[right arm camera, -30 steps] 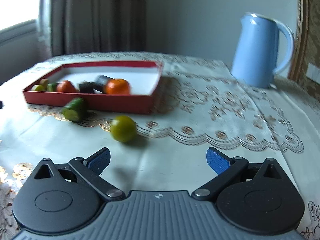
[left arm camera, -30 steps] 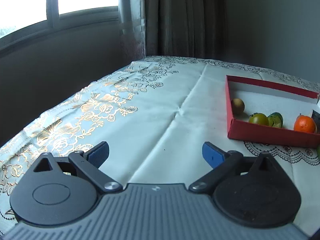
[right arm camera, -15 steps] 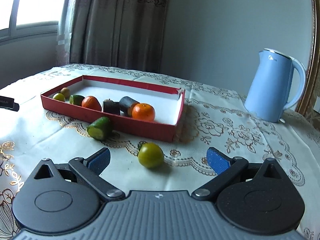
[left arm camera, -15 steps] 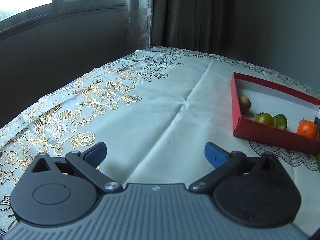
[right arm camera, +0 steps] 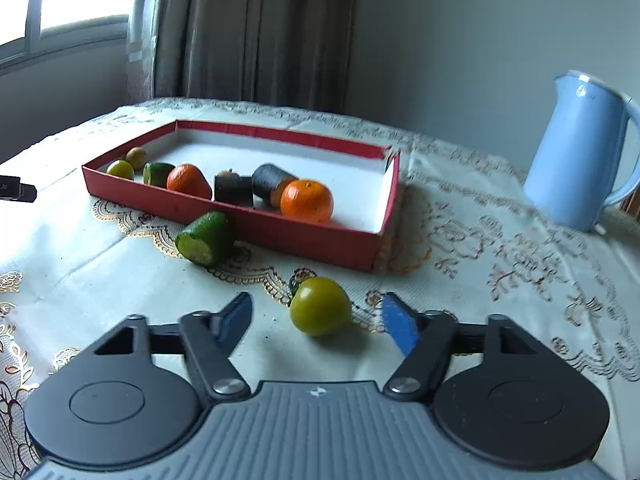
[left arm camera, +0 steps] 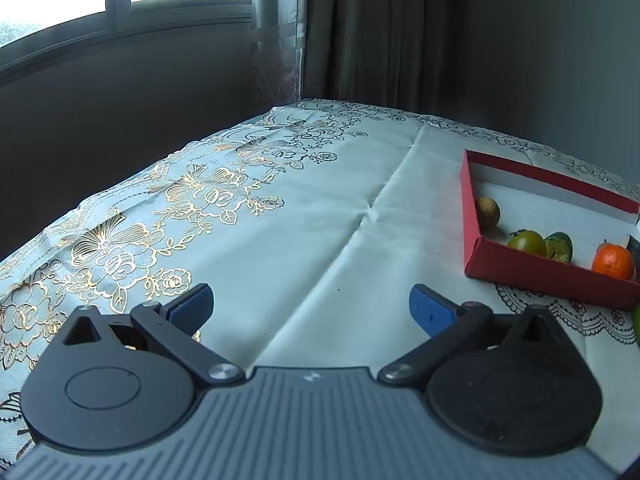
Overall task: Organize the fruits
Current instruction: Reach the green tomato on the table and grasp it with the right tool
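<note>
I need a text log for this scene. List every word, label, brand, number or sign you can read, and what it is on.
No text here reads clearly.
Blue kettle: a small pale brand mark near its top, too blurred to read.
Black object at the left edge of the right wrist view: pale letters, cut off and too small to read.
Red box: no print visible.

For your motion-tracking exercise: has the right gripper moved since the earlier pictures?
Yes. The right gripper has come up to the green tomato before the red box; the tomato now sits between its closing fingers.
</note>
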`<action>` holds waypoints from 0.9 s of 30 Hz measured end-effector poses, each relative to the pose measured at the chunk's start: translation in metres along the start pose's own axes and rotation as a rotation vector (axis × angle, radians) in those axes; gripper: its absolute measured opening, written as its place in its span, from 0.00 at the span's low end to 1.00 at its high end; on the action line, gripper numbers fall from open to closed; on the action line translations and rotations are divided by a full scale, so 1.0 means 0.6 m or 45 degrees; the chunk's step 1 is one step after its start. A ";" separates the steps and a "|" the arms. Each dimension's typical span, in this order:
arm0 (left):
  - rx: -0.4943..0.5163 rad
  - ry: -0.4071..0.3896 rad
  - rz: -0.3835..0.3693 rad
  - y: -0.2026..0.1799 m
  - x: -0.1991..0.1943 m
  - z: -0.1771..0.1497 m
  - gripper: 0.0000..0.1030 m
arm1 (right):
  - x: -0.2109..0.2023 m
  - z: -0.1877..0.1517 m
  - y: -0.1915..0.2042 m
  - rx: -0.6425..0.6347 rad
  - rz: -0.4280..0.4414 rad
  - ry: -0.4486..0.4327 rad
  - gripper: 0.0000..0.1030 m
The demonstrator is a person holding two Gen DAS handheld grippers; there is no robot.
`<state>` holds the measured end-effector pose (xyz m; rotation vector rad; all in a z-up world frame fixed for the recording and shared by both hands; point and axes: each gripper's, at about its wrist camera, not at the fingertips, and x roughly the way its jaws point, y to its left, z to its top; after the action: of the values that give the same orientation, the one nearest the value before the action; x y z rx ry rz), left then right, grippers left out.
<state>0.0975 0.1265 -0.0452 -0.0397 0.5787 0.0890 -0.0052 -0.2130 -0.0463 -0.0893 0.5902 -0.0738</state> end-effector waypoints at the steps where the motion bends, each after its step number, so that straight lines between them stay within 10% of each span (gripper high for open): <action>1: 0.000 0.000 -0.001 0.000 0.000 0.000 1.00 | 0.002 0.001 -0.001 0.009 0.007 0.006 0.64; 27: 0.001 -0.003 0.001 0.001 0.001 0.001 1.00 | 0.030 0.009 -0.025 0.113 0.072 0.068 0.46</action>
<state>0.0982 0.1271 -0.0450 -0.0388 0.5762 0.0894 0.0118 -0.2294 -0.0502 0.0158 0.6419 -0.0472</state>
